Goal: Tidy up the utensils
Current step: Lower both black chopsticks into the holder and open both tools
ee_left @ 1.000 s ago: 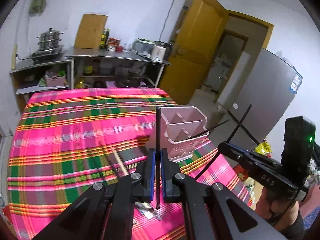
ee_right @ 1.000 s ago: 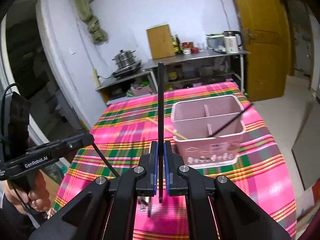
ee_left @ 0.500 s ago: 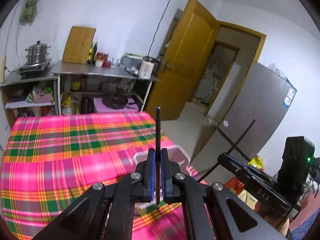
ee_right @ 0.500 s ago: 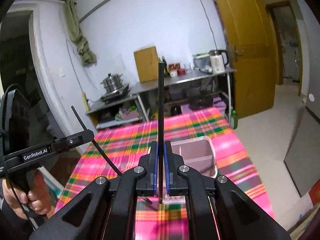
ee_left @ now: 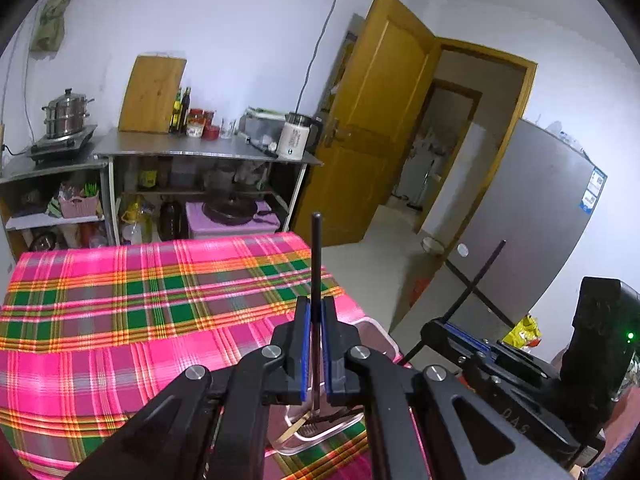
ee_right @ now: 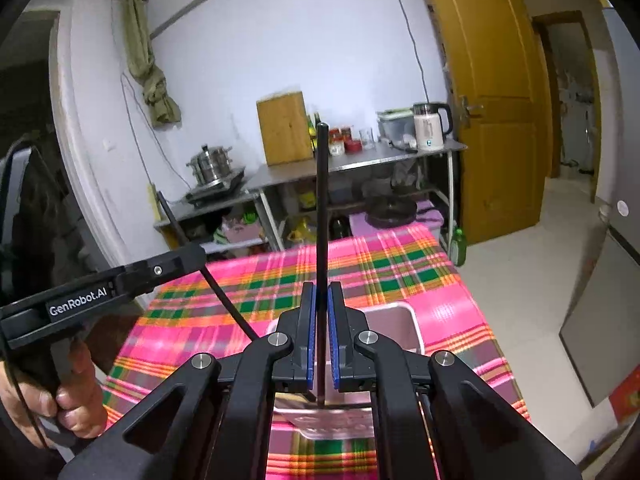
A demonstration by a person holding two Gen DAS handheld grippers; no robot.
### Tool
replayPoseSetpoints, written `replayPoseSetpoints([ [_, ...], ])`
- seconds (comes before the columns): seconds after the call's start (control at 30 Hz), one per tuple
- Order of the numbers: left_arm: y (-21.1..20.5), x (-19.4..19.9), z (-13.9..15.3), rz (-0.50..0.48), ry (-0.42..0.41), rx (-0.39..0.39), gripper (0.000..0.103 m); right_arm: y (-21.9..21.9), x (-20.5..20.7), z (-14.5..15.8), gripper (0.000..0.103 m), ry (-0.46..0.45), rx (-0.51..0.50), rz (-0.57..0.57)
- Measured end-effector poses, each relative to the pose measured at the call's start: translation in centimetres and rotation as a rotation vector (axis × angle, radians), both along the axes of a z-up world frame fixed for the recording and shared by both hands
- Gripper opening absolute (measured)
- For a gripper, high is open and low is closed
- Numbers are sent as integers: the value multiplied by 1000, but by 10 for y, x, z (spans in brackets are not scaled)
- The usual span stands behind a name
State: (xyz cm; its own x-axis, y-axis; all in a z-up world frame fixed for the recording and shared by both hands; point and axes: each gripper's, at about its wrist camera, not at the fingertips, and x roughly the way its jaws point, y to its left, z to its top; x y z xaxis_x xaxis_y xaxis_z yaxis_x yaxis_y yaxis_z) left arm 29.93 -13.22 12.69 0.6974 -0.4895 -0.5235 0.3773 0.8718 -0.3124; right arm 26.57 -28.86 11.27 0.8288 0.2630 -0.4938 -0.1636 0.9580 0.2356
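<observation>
While both grippers hang above the near end of the bench (ee_left: 120, 312), each carries one item. Left gripper (ee_left: 315, 344): jaws pressed onto a black chopstick (ee_left: 317, 264), held upright, tip well above the pads. Right gripper (ee_right: 321, 340): jaws pinching a second black chopstick (ee_right: 321, 208), likewise upright. Pink utensil holder (ee_right: 404, 322): stands on the plaid tablecloth (ee_right: 360, 264) directly under both grippers, largely hidden by them. Inside it, seen from the left wrist, a light wooden chopstick (ee_left: 296, 426). A hand (ee_right: 48, 404) grips the left gripper's handle.
</observation>
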Motion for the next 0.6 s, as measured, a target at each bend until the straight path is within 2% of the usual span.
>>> replayPoseSetpoints([
  [0.33,-4,8,-39,-27,59,36,5,4,11,-35,6,81,-16,10],
  [0.5,-1,2,-42,-34,66,36,9,1,10,-40,6,111,-19,8],
  [0.6,6,-5,-37,-30,52,30,12,-3,4,-36,13,100,-17,-2],
])
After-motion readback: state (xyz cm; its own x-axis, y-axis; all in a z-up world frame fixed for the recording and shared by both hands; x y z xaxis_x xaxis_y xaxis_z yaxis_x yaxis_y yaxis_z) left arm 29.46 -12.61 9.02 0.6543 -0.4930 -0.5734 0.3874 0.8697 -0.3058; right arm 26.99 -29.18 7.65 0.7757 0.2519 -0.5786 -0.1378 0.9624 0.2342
